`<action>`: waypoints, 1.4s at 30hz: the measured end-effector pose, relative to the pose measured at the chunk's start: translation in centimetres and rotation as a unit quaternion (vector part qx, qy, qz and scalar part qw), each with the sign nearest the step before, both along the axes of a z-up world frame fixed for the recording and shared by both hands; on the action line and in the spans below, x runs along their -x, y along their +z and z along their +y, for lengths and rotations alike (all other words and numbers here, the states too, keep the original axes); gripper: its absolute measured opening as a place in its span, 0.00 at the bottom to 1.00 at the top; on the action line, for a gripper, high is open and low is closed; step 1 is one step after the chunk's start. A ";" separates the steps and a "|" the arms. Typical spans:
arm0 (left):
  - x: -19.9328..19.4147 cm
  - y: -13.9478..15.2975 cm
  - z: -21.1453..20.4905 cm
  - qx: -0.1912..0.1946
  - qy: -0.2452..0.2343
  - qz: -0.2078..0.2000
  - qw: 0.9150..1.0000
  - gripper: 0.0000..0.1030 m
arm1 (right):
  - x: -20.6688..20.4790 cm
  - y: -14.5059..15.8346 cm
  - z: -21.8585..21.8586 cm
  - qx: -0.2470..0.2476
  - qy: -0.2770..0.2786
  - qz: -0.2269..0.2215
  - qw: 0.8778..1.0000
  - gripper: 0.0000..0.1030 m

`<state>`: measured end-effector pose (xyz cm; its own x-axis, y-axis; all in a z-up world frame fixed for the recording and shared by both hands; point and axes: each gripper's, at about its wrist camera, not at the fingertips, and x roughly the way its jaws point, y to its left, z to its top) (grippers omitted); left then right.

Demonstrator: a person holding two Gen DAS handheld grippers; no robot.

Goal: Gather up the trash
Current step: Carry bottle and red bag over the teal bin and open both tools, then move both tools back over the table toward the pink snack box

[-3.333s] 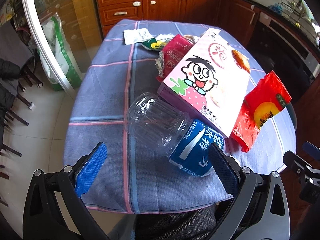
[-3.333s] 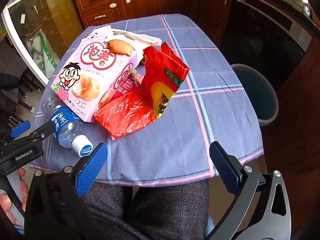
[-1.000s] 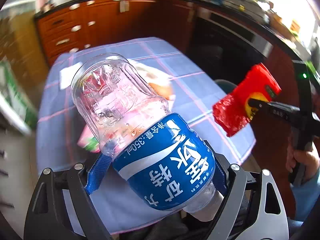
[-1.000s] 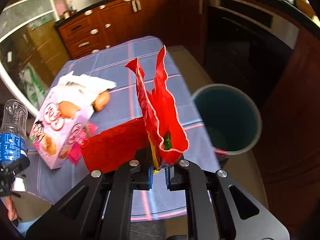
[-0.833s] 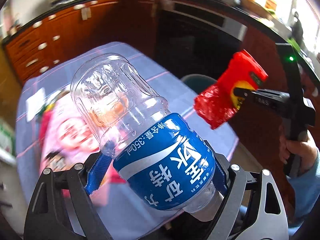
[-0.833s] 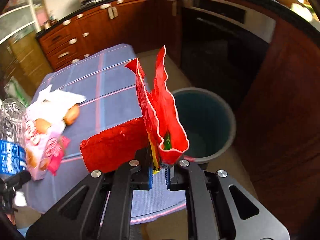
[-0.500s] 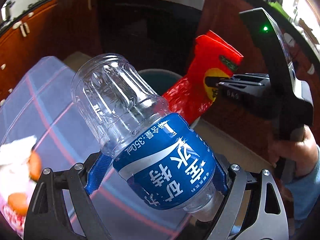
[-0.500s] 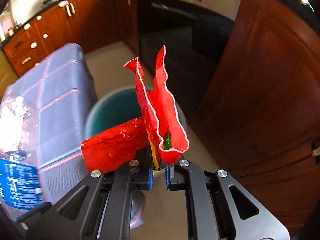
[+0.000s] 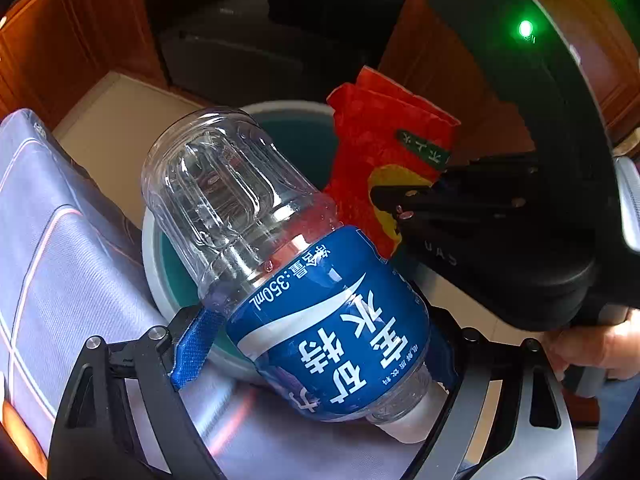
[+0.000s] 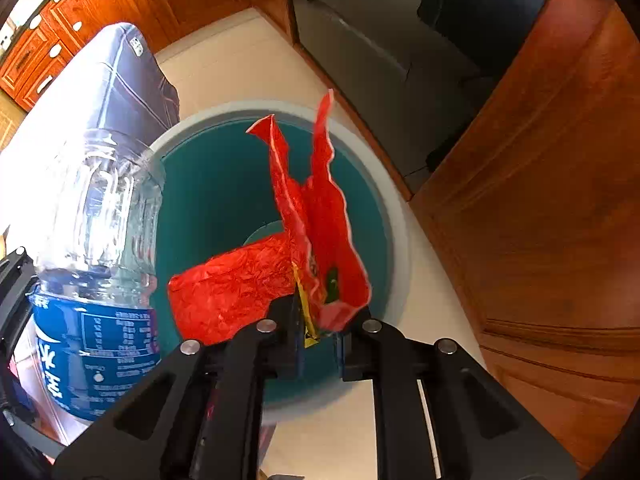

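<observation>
**Caller:** Both hands have swung off the table since three seconds back, when bottle and wrapper lay on the cloth; now they hang over the bin. Start at the left for me.

**Spotter:** Far left, the edge of the blue checked tablecloth (image 9: 60,264), its corner draping down beside the bin. Next, the left gripper (image 9: 316,344), jaws set wide and clamped on the water bottle (image 9: 248,216), blue pads pressing the blue label, clear base pointing out over the bin's mouth, white cap back toward the camera.

**Caller:** And the bin?

**Spotter:** The teal trash bin (image 10: 392,208) stands on the pale floor, just beside the table, pale rim, round bottom showing bare.

**Caller:** Moving right?

**Spotter:** The right gripper (image 10: 318,344), pointing down into the bin. Its jaws are opening, a narrow gap between them now, and the red snack wrapper (image 10: 320,216) sits in that gap, directly above the bin's opening. A yellow flap hangs against the left finger.

**Caller:** Beyond that?

**Spotter:** Brown wooden cabinet doors (image 10: 540,184) on the right, and a hand (image 9: 592,344) gripping the right gripper's handle.
</observation>
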<state>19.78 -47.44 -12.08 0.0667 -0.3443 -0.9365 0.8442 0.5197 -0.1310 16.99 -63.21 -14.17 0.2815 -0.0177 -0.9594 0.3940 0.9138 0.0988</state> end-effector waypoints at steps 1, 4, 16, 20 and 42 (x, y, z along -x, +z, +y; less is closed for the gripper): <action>-0.7 -0.5 -0.1 -0.004 0.001 0.005 1.000 0.84 | -0.4 -0.4 0.0 -0.009 0.001 0.002 1.000 0.17; -2.0 -1.3 -0.5 -0.015 -0.003 -0.004 1.000 0.85 | -0.8 -0.7 -0.2 -0.011 0.002 0.002 1.000 0.54; -2.3 -0.7 -1.1 -0.015 0.008 -0.008 1.000 0.90 | 0.2 0.0 -0.5 -0.044 -0.025 0.002 0.999 0.85; -1.3 1.7 0.3 0.003 0.025 -0.010 1.000 0.92 | 0.4 1.3 0.8 -0.020 -0.026 0.004 0.999 0.85; 4.2 11.1 23.8 0.050 0.144 -0.094 0.984 0.96 | 2.9 12.3 19.2 -0.005 0.095 -0.062 0.994 0.94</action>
